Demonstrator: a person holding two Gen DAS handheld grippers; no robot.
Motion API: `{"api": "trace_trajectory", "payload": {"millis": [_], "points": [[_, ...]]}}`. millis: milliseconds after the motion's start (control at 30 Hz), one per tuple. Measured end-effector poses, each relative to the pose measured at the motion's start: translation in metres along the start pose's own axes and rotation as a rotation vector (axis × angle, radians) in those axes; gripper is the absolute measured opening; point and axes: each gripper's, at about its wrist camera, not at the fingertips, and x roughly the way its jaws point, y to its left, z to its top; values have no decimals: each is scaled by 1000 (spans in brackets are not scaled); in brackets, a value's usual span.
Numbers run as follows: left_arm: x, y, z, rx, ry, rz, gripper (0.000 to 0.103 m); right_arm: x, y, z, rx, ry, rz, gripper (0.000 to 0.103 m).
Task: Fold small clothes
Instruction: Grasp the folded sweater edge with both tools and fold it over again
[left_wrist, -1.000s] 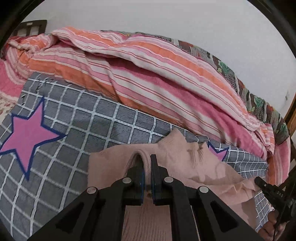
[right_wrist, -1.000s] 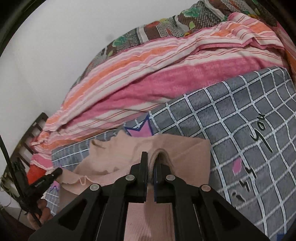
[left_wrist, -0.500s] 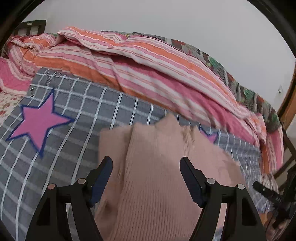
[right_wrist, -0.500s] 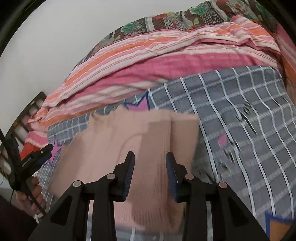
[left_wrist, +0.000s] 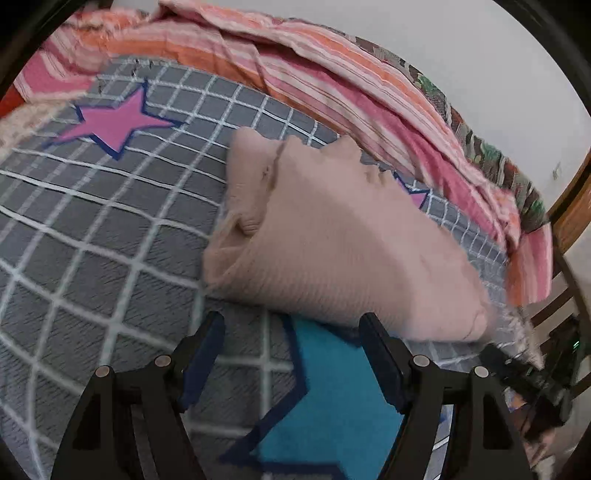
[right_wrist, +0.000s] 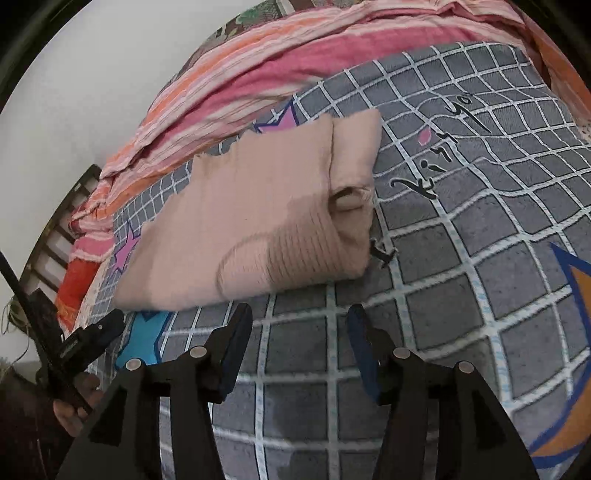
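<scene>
Looking down both grippers, we see the pink knit garment (left_wrist: 332, 236) lying folded on the grey checked bedspread (left_wrist: 92, 229), at twelve o'clock from each. Our left gripper (left_wrist: 291, 354) stands apart with nothing between its fingers. Our right gripper (right_wrist: 299, 343) is opening, also empty. A striped quilt (left_wrist: 332, 74) is bunched beyond the garment.

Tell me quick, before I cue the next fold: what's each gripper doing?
Left gripper: open, empty, short of the pink garment.
Right gripper: jaws opening, nothing between them.
</scene>
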Motion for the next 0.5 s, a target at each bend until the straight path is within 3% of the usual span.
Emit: {"api": "trace_trajectory", "payload": {"millis": [133,233,267,300,367,433,500], "points": [[15,6,13,-39,-16,-3,71,16,-2,14,76,-16,25,55],[23,6,22,-46,-26,19,63,28,-7,28,125,-22,34,54],[25,7,25,-50,-25,34,55,31,-9,33,139,-25,35,52],[28,7,28,-55,-23,54,51,36,-9,38,149,-28,26,49],[30,7,33,-57,-22,75,23,44,-9,44,152,-23,-4,26],[32,6,35,-55,-11,58,14,51,-7,49,145,-6,-19,14],[27,2,34,-30,-30,76,11,50,-5,49,135,-4,-17,11]]}}
